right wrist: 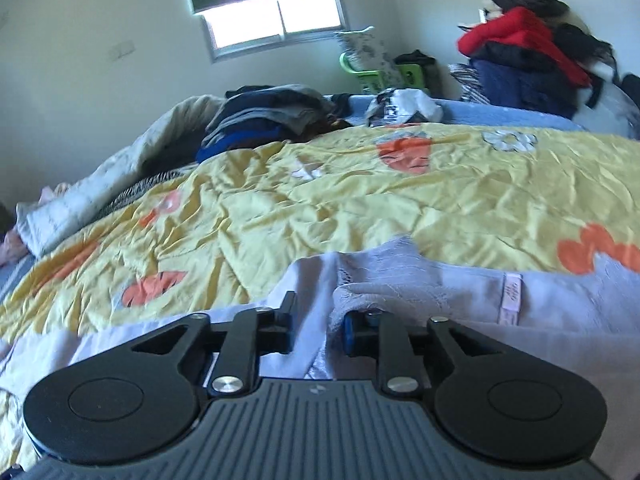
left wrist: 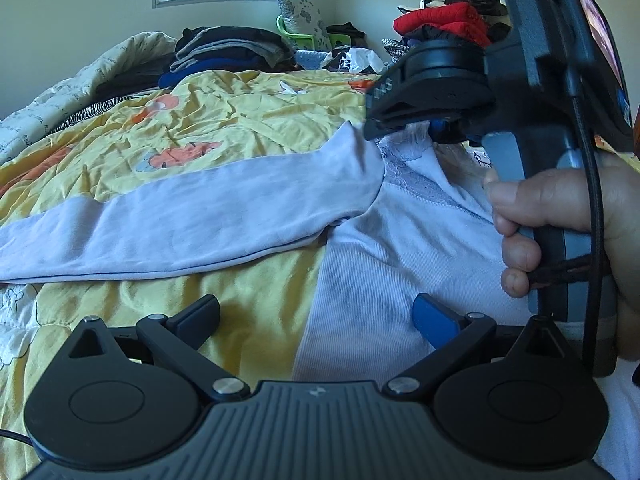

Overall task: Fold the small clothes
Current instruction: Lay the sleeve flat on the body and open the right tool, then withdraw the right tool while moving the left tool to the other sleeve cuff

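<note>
Lying on a bed covered by a yellow quilt (left wrist: 224,120) with orange patches, a pale lavender long-sleeved top (left wrist: 400,248) is spread out for folding. Its body sits directly ahead of the left tongs (left wrist: 316,316), and one sleeve (left wrist: 192,216) stretches away to the left across the quilt, its long axis running nearly sideways in the left view.

The left tongs stand wide open, gripping nothing, with the edge of the top's body lying below the gap between their tips. The right tongs (right wrist: 318,320) are only partly open; lace-trimmed fabric near the collar (right wrist: 384,276) bunches just ahead of the blue pad, but the pads do not appear to press on it, so nothing seems held.

My judgement is that the outstretched sleeve is what needs folding in next, and the left tongs are the nearer pair to it.

Only the left view shows the full sleeve, as well as a hand (left wrist: 560,216) gripping the handle of the right tool above the collar. Only the right view shows a small label (right wrist: 513,292) sewn inside the neckline. Both views show piles of folded clothes (right wrist: 272,116) at the far end of the bed, under a window.
</note>
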